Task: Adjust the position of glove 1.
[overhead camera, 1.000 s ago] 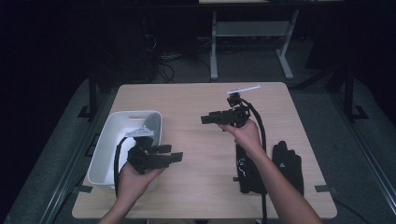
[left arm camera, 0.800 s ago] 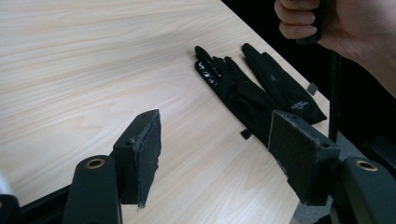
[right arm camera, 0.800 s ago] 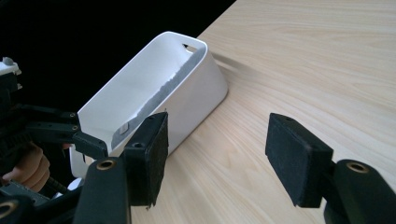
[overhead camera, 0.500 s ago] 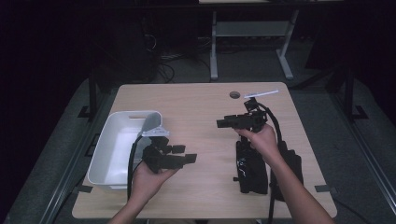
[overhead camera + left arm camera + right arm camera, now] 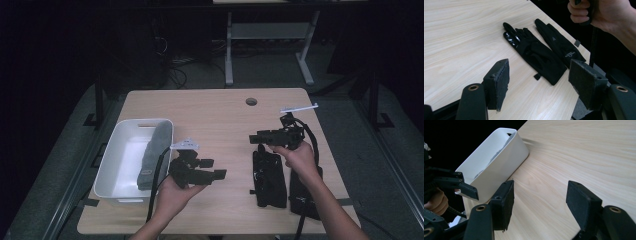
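Two black gloves point(image 5: 270, 175) lie side by side near the table's point(image 5: 220, 115) right front corner. The left gripper point(image 5: 212, 170) and right gripper point(image 5: 257, 137) hover wide open, holding nothing. A white bin point(image 5: 120, 185) sits at the left edge.

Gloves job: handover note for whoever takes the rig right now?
Left claw: open, holding nothing, above the table right of the bin, aimed at the gloves.
Right claw: open, holding nothing, above the near glove's far end.
Two black gloves lie flat by the right edge: near glove, far glove.
Grey cloth lies in the bin.
Done: no glove picked up.
Left: probably grasp each glove and move it to the bin.
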### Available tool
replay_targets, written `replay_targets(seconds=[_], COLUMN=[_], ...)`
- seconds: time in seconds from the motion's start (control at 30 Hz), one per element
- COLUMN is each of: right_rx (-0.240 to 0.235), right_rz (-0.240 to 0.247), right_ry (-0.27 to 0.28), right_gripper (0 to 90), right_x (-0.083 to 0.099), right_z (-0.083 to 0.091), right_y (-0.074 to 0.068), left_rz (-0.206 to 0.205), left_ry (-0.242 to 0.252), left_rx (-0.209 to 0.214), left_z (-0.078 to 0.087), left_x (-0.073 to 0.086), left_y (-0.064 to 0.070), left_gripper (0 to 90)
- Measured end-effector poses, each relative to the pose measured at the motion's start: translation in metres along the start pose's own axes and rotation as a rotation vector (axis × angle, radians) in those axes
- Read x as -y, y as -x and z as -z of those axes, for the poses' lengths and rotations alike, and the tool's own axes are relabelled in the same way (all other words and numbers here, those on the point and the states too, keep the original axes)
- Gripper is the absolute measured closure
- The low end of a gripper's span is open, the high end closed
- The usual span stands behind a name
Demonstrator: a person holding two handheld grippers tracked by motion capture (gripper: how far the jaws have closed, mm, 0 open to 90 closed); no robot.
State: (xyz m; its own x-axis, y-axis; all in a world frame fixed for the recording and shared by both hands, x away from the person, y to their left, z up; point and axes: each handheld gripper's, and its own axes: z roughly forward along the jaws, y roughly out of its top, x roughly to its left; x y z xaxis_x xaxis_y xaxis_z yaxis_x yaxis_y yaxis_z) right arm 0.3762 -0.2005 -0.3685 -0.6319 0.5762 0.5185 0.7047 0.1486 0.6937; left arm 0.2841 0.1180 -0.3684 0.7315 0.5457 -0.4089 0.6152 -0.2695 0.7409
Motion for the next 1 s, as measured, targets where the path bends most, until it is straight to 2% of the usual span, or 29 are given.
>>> replay_targets(seconds=[0.37,0.57,1.0], right_rx=[0.041,0.065,0.105], right_rz=[-0.010,-0.011,-0.005], right_ry=[-0.011,-0.003,-0.038], right_gripper=[38.6,38.4,37.7], right_x=[0.021,0.032,0.062], right_z=[0.021,0.031,0.046], right_y=[0.010,0.016,0.028], left_rz=[-0.025,-0.016,-0.025], left_ry=[-0.016,-0.025,-0.038], left_rx=[0.026,0.027,0.041], left_z=[-0.020,-0.029,-0.043], left_x=[-0.001,-0.001,0.002], left_y=[0.006,0.006,0.012], left_gripper=[32.2,31.8,31.3])
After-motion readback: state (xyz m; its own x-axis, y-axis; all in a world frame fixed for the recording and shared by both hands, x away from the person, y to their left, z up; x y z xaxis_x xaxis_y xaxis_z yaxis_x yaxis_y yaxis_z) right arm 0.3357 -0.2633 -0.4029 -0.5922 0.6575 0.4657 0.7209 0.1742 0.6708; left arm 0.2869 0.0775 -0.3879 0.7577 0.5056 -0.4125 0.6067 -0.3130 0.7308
